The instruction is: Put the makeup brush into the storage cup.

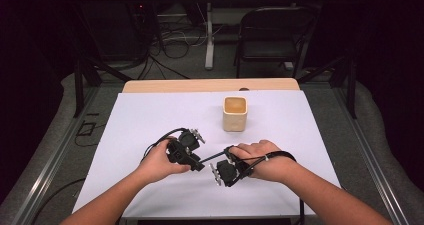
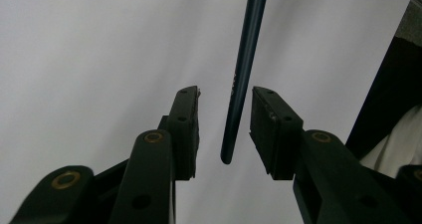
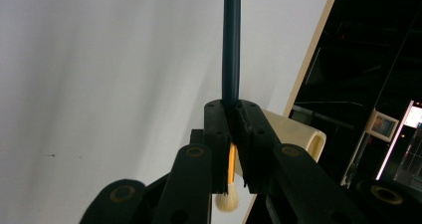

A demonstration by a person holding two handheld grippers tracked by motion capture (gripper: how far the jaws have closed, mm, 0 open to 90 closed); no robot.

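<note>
Already the right gripper clenched the brush — the left gripper stood unclenched around its handle; the cup, at twelve o'clock, waited.

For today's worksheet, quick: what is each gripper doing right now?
Left gripper: open, brush handle's end between its jaws, untouched.
Right gripper: shut on the brush.

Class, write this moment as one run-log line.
right gripper: shut on brush | left gripper: open, jaws either side of brush handle end, pads not touching | cup: upright on white sheet
</note>
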